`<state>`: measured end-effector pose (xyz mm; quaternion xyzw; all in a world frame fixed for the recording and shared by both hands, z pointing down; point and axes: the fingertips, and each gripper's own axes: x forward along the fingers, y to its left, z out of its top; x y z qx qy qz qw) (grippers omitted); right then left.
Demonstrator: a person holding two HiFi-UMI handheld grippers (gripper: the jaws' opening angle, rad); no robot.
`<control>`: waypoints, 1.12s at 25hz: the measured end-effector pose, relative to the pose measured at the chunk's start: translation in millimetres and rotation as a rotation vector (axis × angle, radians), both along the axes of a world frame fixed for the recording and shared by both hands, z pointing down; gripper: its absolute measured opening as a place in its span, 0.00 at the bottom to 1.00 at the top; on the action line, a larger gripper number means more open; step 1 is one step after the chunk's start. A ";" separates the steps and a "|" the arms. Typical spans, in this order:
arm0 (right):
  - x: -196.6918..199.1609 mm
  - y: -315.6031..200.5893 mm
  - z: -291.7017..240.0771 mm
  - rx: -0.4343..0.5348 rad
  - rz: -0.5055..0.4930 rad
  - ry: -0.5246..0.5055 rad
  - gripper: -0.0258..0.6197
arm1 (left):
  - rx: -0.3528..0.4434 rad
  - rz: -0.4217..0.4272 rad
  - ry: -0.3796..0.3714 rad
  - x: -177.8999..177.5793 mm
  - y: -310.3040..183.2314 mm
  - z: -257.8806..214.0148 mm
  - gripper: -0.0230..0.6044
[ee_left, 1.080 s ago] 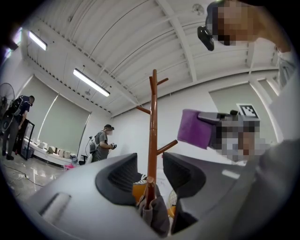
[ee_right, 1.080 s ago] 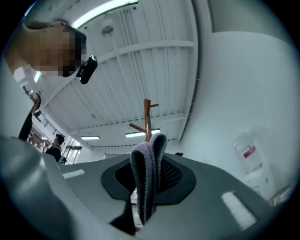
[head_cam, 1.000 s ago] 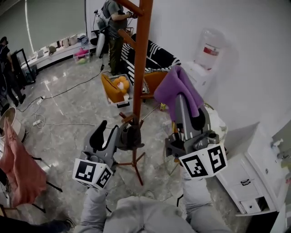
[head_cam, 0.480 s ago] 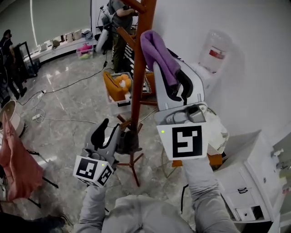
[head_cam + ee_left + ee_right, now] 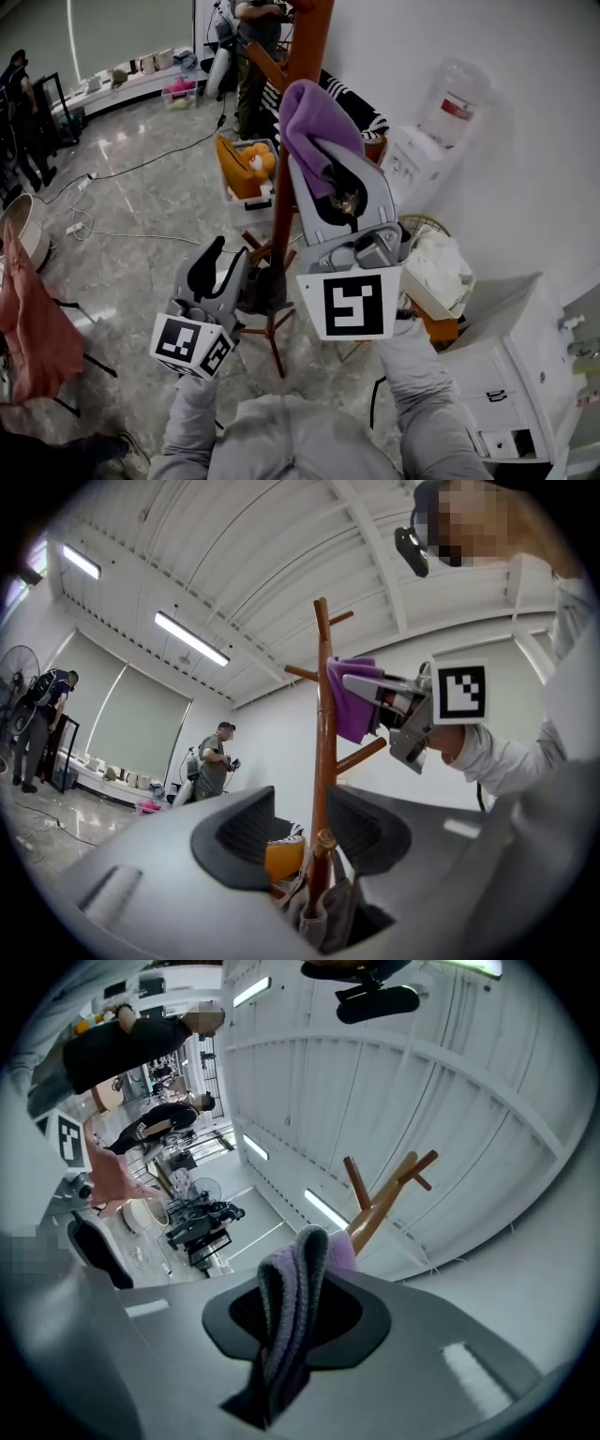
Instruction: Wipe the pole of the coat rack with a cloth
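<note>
The brown wooden coat rack pole [image 5: 289,159] rises in the middle of the head view. My right gripper [image 5: 323,164] is shut on a purple cloth [image 5: 309,117], which is held up against the pole's right side below a side peg. In the right gripper view the cloth [image 5: 295,1307] is folded between the jaws, with the pole [image 5: 375,1222] just behind. My left gripper [image 5: 225,272] stands open low down by the pole. In the left gripper view the pole [image 5: 322,733] shows between the jaws, with a grey bag [image 5: 328,911] hanging on it.
A person [image 5: 255,28] stands behind the rack near a striped seat [image 5: 347,108] and an orange toy bin [image 5: 246,164]. A water dispenser [image 5: 450,103], a basket [image 5: 436,262] and a white cabinet [image 5: 525,356] are at the right. Cables [image 5: 112,187] lie on the floor at the left.
My right gripper has risen with the purple cloth and swung left until the cloth lies against the pole. The left gripper has stayed low by the pole.
</note>
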<state>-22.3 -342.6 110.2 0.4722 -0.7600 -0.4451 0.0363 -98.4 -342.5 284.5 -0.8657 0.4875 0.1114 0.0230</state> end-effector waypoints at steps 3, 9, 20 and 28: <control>-8.0 -1.3 19.5 -0.030 0.007 0.071 0.12 | 0.002 0.002 0.007 -0.7 -2.0 0.5 0.32; -23.7 -1.5 55.2 -0.086 0.001 0.137 0.12 | -0.001 0.000 0.022 -3.6 -4.0 4.1 0.32; -34.4 8.9 81.0 -0.164 0.112 0.355 0.12 | -0.014 -0.008 0.049 -8.3 -0.5 6.5 0.32; -45.6 24.7 110.8 -0.205 0.098 0.420 0.12 | -0.028 -0.011 0.057 -11.0 9.6 15.6 0.32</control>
